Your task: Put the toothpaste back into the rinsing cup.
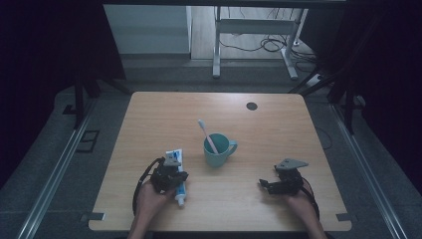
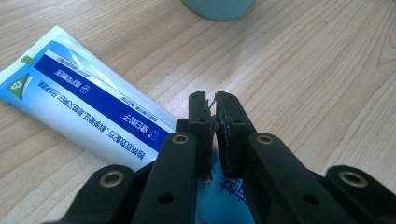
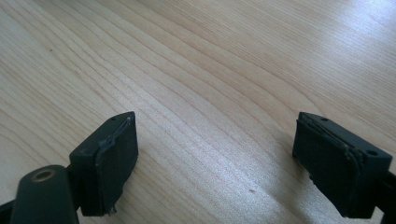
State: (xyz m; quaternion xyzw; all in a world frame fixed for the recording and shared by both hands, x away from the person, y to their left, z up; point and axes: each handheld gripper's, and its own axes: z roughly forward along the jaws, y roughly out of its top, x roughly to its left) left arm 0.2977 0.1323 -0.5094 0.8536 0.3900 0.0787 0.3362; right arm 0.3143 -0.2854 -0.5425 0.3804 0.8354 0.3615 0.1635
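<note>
Left tool (image 2: pixel 215 109) clenched on the tube (image 2: pixel 88 98), tube flat on the table (image 1: pixel 278 124) just left of the mug (image 1: pixel 218 151), toothbrush (image 1: pixel 207 133) in mug, right tool (image 3: pixel 215 163) released, right of mug.

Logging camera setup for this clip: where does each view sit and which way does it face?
High view: above the near edge, facing forward and down on the table; forearms, both grippers.
Left gripper view: along its shut jaws pinching the tube.
Right gripper view: along open jaws at bare wood.
Shared: high and left views show tube and mug.
</note>
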